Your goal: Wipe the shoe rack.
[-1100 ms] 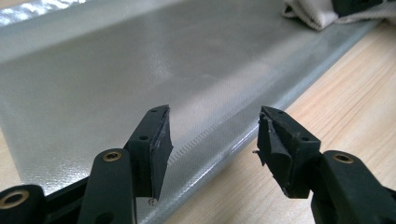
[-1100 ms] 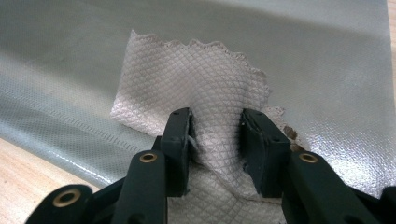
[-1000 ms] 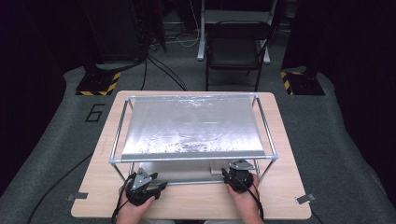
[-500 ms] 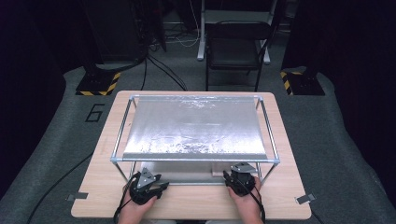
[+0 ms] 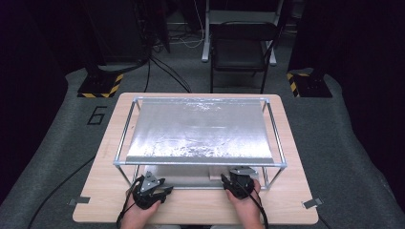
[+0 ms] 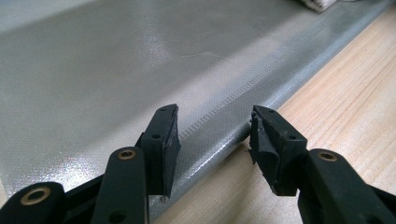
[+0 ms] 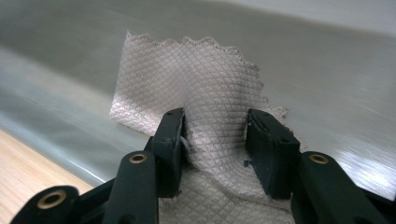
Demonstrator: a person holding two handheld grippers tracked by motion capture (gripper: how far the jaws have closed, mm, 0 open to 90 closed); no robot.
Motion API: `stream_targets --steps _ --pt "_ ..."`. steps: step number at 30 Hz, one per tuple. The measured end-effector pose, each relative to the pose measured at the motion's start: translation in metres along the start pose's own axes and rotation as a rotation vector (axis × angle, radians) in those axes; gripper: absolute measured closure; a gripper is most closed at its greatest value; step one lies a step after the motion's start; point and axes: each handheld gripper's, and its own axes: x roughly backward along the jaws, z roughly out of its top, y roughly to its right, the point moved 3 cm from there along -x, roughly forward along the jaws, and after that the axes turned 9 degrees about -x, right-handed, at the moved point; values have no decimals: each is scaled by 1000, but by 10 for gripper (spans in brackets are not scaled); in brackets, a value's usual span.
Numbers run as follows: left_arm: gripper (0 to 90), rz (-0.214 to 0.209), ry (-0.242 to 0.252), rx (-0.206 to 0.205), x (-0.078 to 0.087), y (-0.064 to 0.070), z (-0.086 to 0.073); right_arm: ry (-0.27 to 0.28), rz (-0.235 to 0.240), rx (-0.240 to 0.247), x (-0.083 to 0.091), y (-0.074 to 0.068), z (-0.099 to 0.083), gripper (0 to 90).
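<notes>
Two grippers work at the near edge of the light wooden table [image 5: 100,191], under the metal tube frame [image 5: 200,164] that carries a silver foil-like sheet [image 5: 200,129] as its upper shelf.

Left: the left gripper [image 6: 212,140] has its jaws apart and empty, over the hemmed edge of the grey woven mat [image 6: 93,84] on the table. Against the high view half a second ago, it [image 5: 152,188] sits slightly farther right and nearer the frame's lower rail.

Right: the right gripper [image 7: 215,140] has a raised fold of the pale quilted cloth [image 7: 187,84] between its jaws; they press the fold's sides, though a gap remains. Its position [image 5: 239,183] is almost unchanged from earlier.

Judgement: the cloth is being gathered for lifting, while the left gripper closes in to assist.

Cloth condition: off-white, diamond-quilted, zigzag-cut edge, crumpled and part upright, lying on the grey mat at the table's near right.
</notes>
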Motion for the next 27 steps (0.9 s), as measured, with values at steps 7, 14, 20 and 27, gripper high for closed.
stream_targets --steps 7,14,20,27 --pt "521 -2 -1 3 0 -1 0 -8 10 34 -5 -4 3 572" --pt "522 0 -2 1 0 -1 0 -3 -62 -1 12 24 0 572" --pt "521 3 -2 -4 0 0 0 11 -57 -35 10 22 0 577" --pt "521 3 -2 -1 0 0 0 -8 7 15 -10 -14 4 576"
